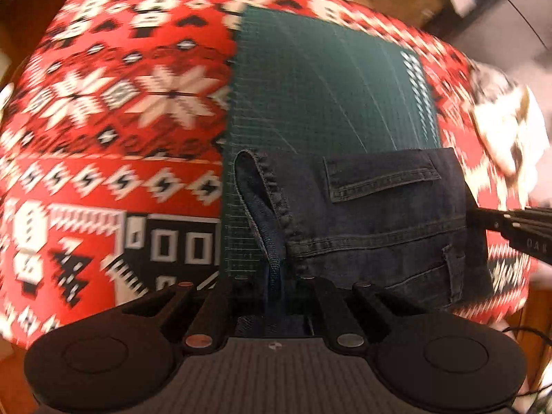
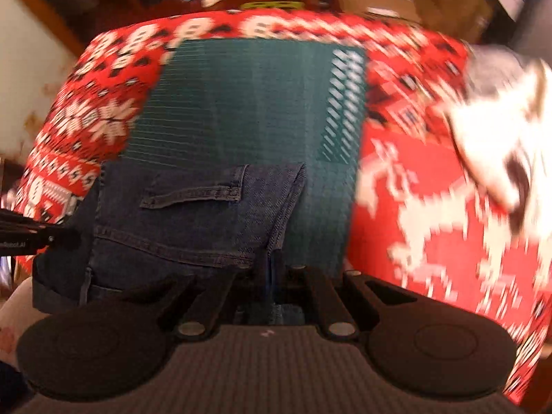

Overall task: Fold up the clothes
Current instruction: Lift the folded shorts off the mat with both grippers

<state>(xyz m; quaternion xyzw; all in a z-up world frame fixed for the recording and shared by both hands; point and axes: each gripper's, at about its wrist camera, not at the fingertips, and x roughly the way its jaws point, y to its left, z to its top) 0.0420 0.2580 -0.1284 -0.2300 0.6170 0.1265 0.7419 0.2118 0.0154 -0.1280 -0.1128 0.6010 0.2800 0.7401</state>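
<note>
Dark blue jeans (image 1: 379, 220), folded with a back pocket facing up, hang over the near part of a green cutting mat (image 1: 327, 86). My left gripper (image 1: 274, 279) is shut on the bunched seam edge at the jeans' left side. In the right wrist view, my right gripper (image 2: 274, 272) is shut on the right edge of the jeans (image 2: 193, 220). Each gripper also shows from the other's camera: the right gripper (image 1: 483, 219) at the fabric's right edge, the left gripper (image 2: 69, 236) at its left edge. Both views are motion-blurred.
A red, white and black patterned tablecloth (image 1: 103, 103) covers the table under the green mat (image 2: 241, 103). A crumpled white and brown cloth (image 2: 500, 138) lies at the right edge. Blurred clutter stands beyond the table's far edge.
</note>
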